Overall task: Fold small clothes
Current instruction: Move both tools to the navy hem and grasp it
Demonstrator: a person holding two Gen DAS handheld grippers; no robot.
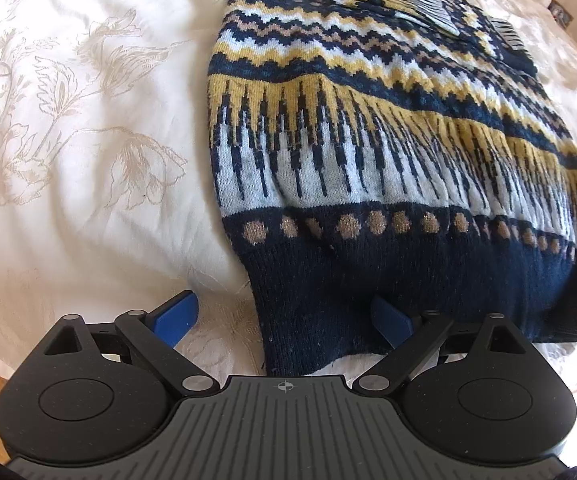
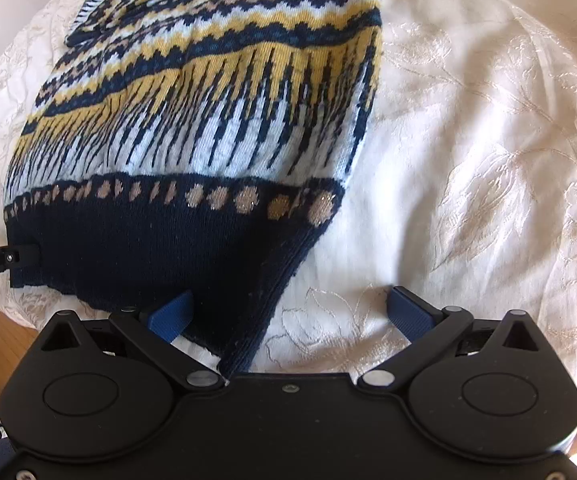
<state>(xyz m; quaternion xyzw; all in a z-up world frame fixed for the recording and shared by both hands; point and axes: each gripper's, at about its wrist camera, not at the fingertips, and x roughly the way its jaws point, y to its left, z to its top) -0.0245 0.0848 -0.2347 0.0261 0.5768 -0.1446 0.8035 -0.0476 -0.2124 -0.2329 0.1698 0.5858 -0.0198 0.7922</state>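
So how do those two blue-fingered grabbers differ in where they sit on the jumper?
The left gripper straddles the jumper's left hem corner; the right gripper straddles the right hem corner. On the left gripper, cloth partly hides one blue finger, whereas both of the right gripper's fingers show plainly. Both are open, low over the white bedspread, with navy hem between their fingers.

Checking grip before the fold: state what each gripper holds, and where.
Nothing is clamped. The left gripper and right gripper are both open, each straddling a bottom hem corner of the sweater.
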